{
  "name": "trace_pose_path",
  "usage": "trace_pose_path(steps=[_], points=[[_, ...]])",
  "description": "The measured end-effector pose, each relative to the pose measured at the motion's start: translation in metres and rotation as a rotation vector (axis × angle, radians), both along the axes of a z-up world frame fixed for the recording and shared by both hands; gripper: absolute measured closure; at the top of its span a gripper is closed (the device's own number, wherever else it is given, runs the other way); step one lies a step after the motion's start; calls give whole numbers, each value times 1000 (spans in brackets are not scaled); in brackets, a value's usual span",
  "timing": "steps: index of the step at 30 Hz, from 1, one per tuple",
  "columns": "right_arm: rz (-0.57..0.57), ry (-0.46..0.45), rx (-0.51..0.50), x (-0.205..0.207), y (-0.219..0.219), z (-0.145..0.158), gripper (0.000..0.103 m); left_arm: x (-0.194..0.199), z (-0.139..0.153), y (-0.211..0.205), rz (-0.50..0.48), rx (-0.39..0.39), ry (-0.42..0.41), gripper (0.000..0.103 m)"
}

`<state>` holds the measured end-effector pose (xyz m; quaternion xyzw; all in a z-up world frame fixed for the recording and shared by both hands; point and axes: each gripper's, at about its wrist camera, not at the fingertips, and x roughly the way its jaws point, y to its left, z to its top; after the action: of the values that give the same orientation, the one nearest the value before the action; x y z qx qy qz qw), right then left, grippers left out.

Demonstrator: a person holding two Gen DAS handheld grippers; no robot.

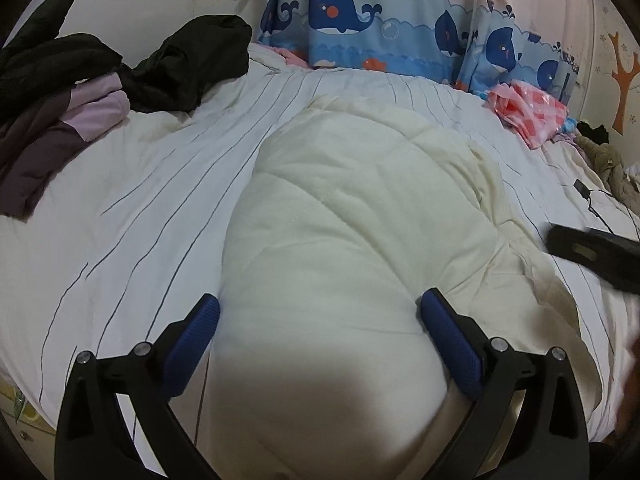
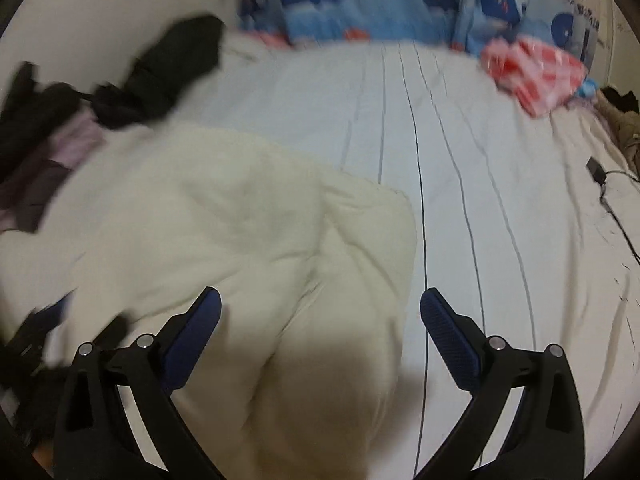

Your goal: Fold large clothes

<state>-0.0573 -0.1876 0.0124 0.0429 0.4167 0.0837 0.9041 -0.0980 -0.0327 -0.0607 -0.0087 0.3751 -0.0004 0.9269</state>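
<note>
A thick cream quilted garment (image 1: 352, 216) lies bunched on the white striped bed sheet (image 1: 132, 208). My left gripper (image 1: 320, 308) is open with its blue pads either side of the garment's near end, just above it. The right gripper's black body (image 1: 592, 252) shows at the right edge of the left wrist view. In the blurred right wrist view the garment (image 2: 248, 232) lies left of centre. My right gripper (image 2: 320, 304) is open over the garment's right edge, holding nothing. The left gripper (image 2: 36, 340) is a dark blur at lower left.
Black clothes (image 1: 192, 60) and a purple garment (image 1: 60, 132) are piled at the far left. A pink checked cloth (image 1: 532, 108) lies at the far right beside the whale-print curtain (image 1: 380, 20). A black charger and cable (image 1: 588, 196) rest near the bed's right edge.
</note>
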Motion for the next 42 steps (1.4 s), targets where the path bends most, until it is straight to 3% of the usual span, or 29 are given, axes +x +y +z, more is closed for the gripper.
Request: trace_pose_path(steps=[2,4,7,12,27,35,42], points=[[12,6,-15,-24,5,-8,7,-1,0,-2,2,8,-3,7],[34,82,-66,-25,12,-40,7,-1,0,-5,-4,9,0,6],[7,124,125,-17,-8,-71,6,-3,1,-16,-7,68,-7,6],[15,104,54,-17,-5,-44,7,-10,12,-4,-2,1,10,6],[7,9,64,-104,-9,12,7,-88,50,-6,-16,126,-18,6],[-18,9,13,-131,5,23,7,-113,56,4,17,76,27,6],[41,-14,25,-149,22,23,7,-124,58,9,38,92,16,6]])
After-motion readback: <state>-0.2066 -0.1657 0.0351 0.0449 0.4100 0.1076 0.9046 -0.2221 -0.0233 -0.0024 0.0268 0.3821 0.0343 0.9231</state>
